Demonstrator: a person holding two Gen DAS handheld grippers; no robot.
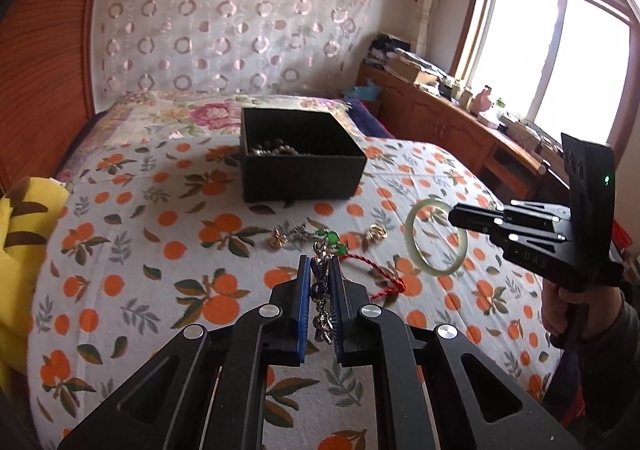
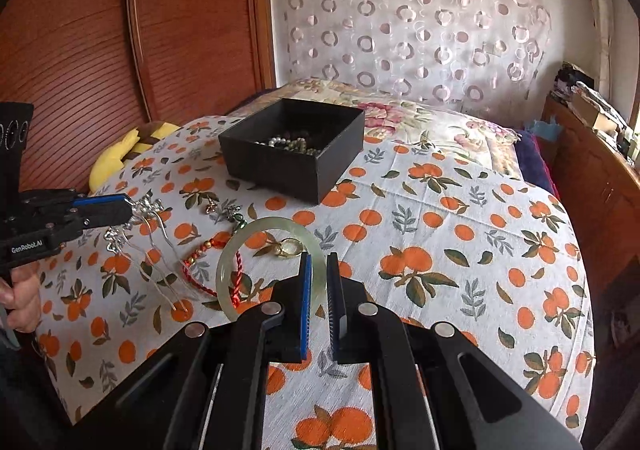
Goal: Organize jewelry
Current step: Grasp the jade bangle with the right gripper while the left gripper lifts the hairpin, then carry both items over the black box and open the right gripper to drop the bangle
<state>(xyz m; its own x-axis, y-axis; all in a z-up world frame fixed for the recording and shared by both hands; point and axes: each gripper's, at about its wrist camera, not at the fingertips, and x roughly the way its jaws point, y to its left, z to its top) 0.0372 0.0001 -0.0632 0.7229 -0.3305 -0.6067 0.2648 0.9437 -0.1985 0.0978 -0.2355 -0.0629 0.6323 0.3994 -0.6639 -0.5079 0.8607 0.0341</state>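
A black open box [image 1: 300,157] with several bead strings inside stands on the bed; it also shows in the right wrist view [image 2: 294,153]. My left gripper [image 1: 320,270] is shut on a silver necklace [image 1: 322,290], whose chain hangs from it above the bed [image 2: 140,209]. My right gripper [image 2: 319,266] is shut on a pale green jade bangle [image 2: 248,242], held above the bed [image 1: 416,250]. On the bedspread lie a red cord bracelet [image 2: 204,270], a gold ring piece [image 2: 290,248], a green bead piece [image 1: 332,240] and a small gold brooch [image 1: 278,240].
The bed has an orange-print spread [image 2: 440,230] and drops off at right. A yellow plush [image 1: 20,230] lies at its left edge. A wooden wardrobe [image 2: 120,29] stands left, a cluttered wooden cabinet [image 1: 440,117] under the window at right.
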